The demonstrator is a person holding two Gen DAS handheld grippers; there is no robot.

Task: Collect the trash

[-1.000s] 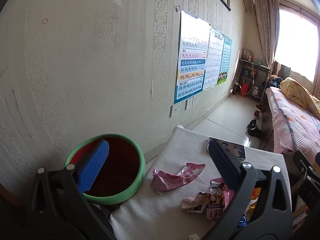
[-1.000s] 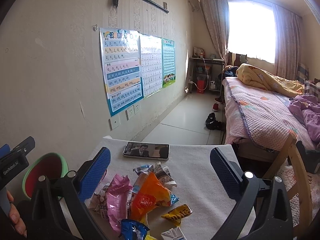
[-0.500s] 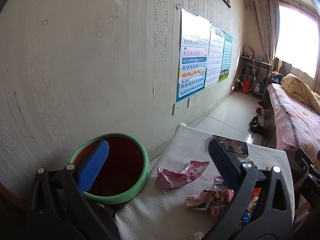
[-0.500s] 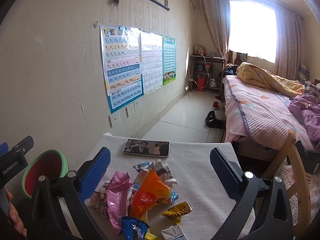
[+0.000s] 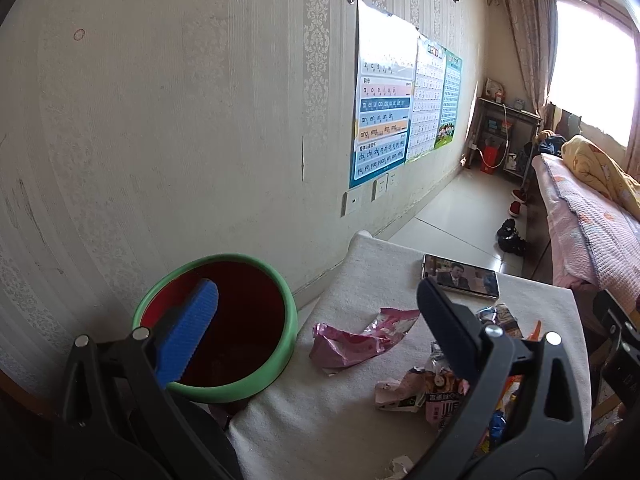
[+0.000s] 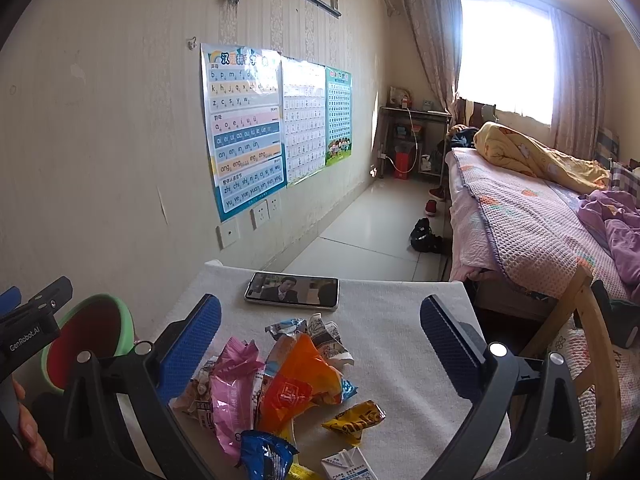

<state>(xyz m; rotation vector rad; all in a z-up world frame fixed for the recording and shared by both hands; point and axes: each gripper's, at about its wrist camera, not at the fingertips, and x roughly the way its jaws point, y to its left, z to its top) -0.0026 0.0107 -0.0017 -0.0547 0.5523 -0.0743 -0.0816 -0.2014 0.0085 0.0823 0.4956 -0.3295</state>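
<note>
A red bin with a green rim stands left of a white cloth-covered table. A crumpled pink wrapper lies near the table's left edge. A heap of wrappers sits in the middle: pink, orange, blue, yellow, plus a small white carton. My left gripper is open and empty, hovering between the bin and the pink wrapper. My right gripper is open and empty above the heap. The bin also shows in the right wrist view.
A phone with a lit screen lies at the table's far edge. The wall with posters runs along the left. A bed stands at the right, a wooden chair back beside the table, and shoes on the floor.
Both views have shifted slightly, with the table contents drifting a little. Both grippers stay open and empty.
</note>
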